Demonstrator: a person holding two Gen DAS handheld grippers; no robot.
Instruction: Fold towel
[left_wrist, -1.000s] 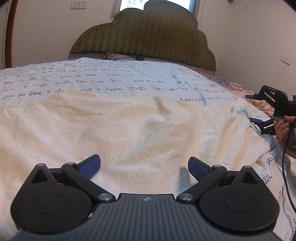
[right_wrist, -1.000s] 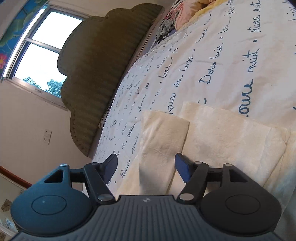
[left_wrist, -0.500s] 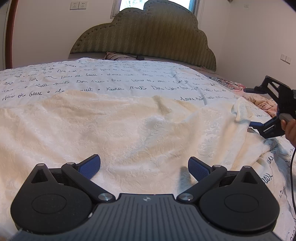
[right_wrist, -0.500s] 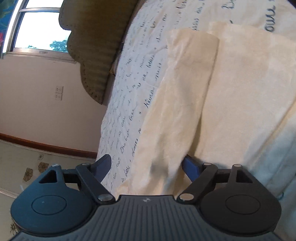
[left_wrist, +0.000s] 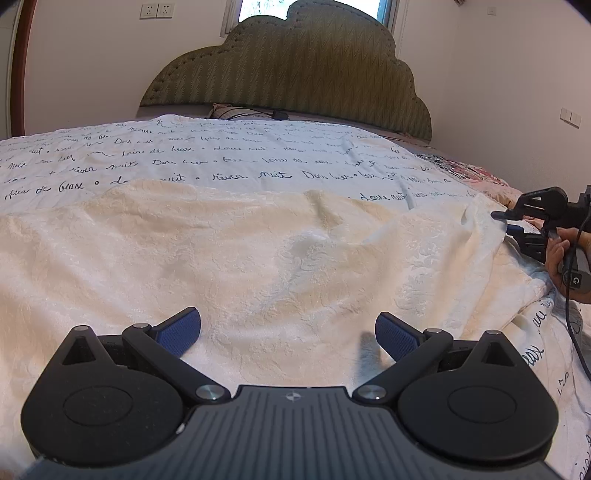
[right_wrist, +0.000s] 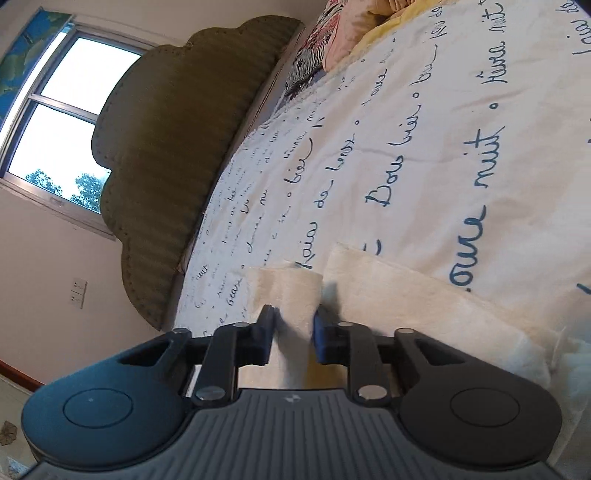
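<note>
**Right gripper pinches a towel corner while the left hovers open over the bed**

Nearest in the left wrist view, the left gripper (left_wrist: 288, 330) sits low over the cream towel (left_wrist: 258, 258), its blue-padded jaws spread wide with nothing between them. The towel lies spread and lightly rumpled across the bed, on a white bedspread (left_wrist: 221, 155) printed with dark blue cursive writing. At the towel's far right corner, the right gripper (left_wrist: 504, 221) grips the fabric and lifts it into a small peak, held by a person's hand (left_wrist: 557, 247) with a black cable trailing down from it.

In the right wrist view, tilted sideways, the right gripper (right_wrist: 293, 332) has its jaws drawn narrow on a raised fold of the towel (right_wrist: 424, 314), which stands up between the pads. The rest of the towel lies flat just beyond and to the right, with the printed bedspread (right_wrist: 443, 147) past it.

Farther off, a patterned pink and black-and-white cloth (right_wrist: 325, 48) is bunched at the bed's far edge. Behind the bed stands a scalloped olive-green headboard (left_wrist: 295, 81), with a window (right_wrist: 59, 122) above it and wall sockets (left_wrist: 159, 11) on the pale wall.
</note>
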